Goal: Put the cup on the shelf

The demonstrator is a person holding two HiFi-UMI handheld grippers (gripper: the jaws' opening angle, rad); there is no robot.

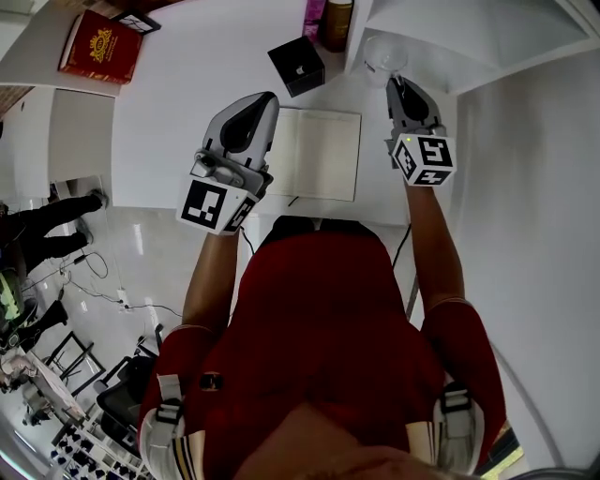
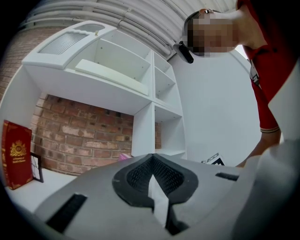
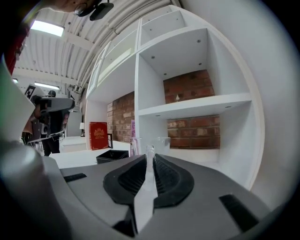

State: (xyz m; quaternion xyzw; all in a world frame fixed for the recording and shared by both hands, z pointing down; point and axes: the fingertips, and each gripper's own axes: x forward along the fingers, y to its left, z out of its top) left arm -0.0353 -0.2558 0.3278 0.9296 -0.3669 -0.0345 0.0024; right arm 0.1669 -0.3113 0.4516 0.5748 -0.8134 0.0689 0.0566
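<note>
A clear cup (image 1: pixel 382 56) sits at the front of the white shelf unit's (image 1: pixel 478 42) lowest compartment. My right gripper (image 1: pixel 395 83) is shut on its thin clear wall, and in the right gripper view the wall (image 3: pixel 150 151) stands pinched between the dark pads (image 3: pixel 165 176). Ahead of that gripper, the shelf unit (image 3: pixel 199 101) shows open compartments with a brick wall behind. My left gripper (image 1: pixel 260 99) hovers over the white table (image 1: pixel 178 103) left of the notebook. Its jaws (image 2: pixel 153 161) are shut with nothing between them.
An open notebook (image 1: pixel 319 153) lies on the table between the grippers. A black box (image 1: pixel 296 66) stands just left of the shelf unit, with a brown bottle (image 1: pixel 336 23) and a pink item (image 1: pixel 314 13) behind it. A red book (image 1: pixel 101 45) lies far left.
</note>
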